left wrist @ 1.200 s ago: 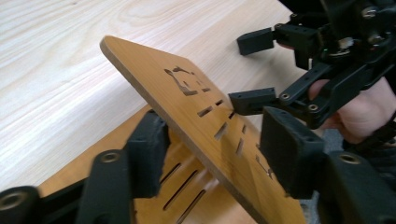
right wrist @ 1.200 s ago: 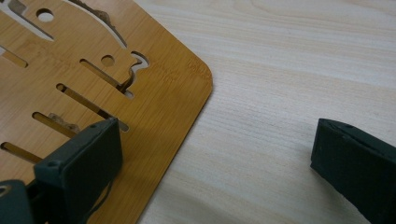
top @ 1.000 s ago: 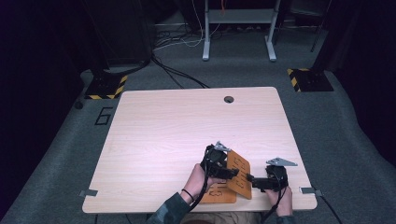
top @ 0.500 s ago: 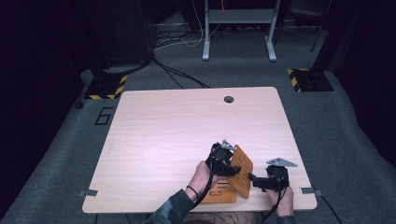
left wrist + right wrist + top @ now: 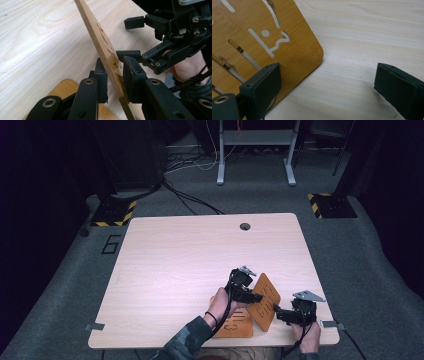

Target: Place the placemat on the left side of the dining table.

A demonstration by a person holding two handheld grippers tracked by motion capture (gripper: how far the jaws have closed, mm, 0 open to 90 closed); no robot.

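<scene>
While your left claw (image 5: 115, 82) has just been closing, its pads now pinch the tilted panel (image 5: 100, 42) by its edge, lifted off the surface (image 5: 190, 265) above a second panel (image 5: 237, 326) lying flat. Your right claw (image 5: 327, 87) hangs released, one pad over the panel's corner.

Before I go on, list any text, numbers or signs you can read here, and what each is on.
"6": outlined numeral on the grey floor left of the table.
Cut-out slots and shapes in the tilted wooden panel: too unclear to read as letters.
Cut-outs in the flat wooden panel: too small to read.
Yellow-black hazard stripes on floor plates: no words.
</scene>
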